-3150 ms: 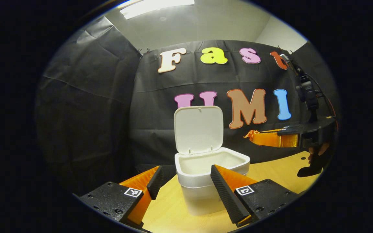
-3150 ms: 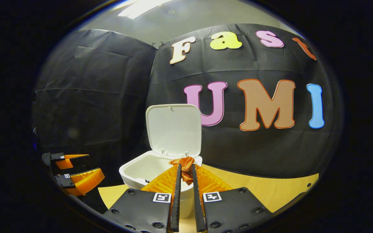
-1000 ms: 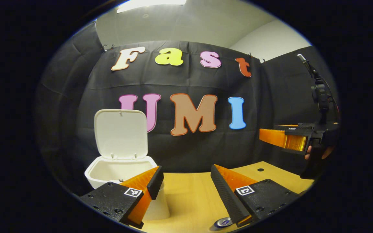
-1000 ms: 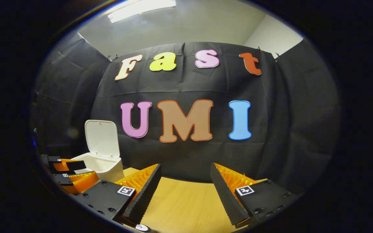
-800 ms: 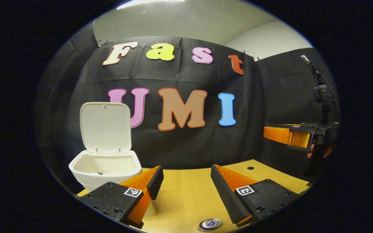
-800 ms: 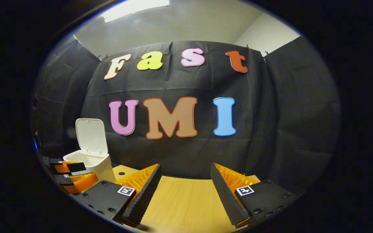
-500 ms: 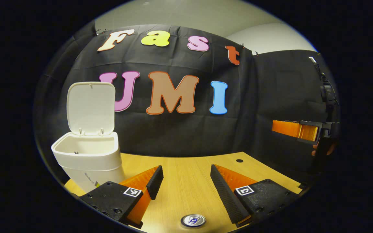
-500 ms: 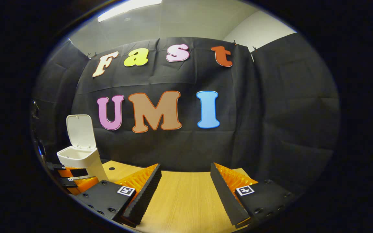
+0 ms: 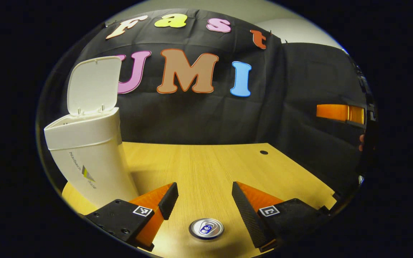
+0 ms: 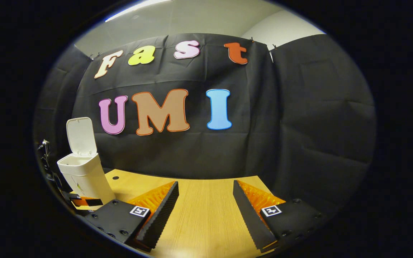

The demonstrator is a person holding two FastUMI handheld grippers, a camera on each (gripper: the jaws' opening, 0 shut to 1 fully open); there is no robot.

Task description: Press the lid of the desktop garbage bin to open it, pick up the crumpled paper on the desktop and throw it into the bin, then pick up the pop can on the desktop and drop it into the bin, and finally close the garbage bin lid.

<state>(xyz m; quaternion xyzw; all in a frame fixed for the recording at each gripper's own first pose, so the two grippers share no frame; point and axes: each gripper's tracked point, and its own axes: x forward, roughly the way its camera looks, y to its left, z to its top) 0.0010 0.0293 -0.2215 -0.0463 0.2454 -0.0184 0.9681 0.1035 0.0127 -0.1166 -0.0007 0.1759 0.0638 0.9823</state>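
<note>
The white garbage bin (image 9: 88,154) stands at the left of the wooden desk (image 9: 206,161) with its lid (image 9: 91,84) raised upright. A pop can (image 9: 206,228) stands upright on the desk, its silver top showing just below and between the fingers of my left gripper (image 9: 204,195), which is open and above it. In the right gripper view the bin (image 10: 84,175) is far off at the left, lid (image 10: 81,136) up. My right gripper (image 10: 205,196) is open with nothing between its fingers. The right gripper's fingers (image 9: 339,112) also show at the right edge of the left gripper view.
A small dark hole (image 9: 264,152) marks the desk near its back right. The black cloth wall closes the back and both sides. The desk's right edge (image 9: 332,195) runs close to my left gripper. The left gripper's fingers (image 10: 84,202) show beside the bin in the right gripper view.
The right gripper let go of the orange crumpled paper at the bin and drew back to the right, open. My left gripper swung right and down, bringing the pop can in between its fingers.
</note>
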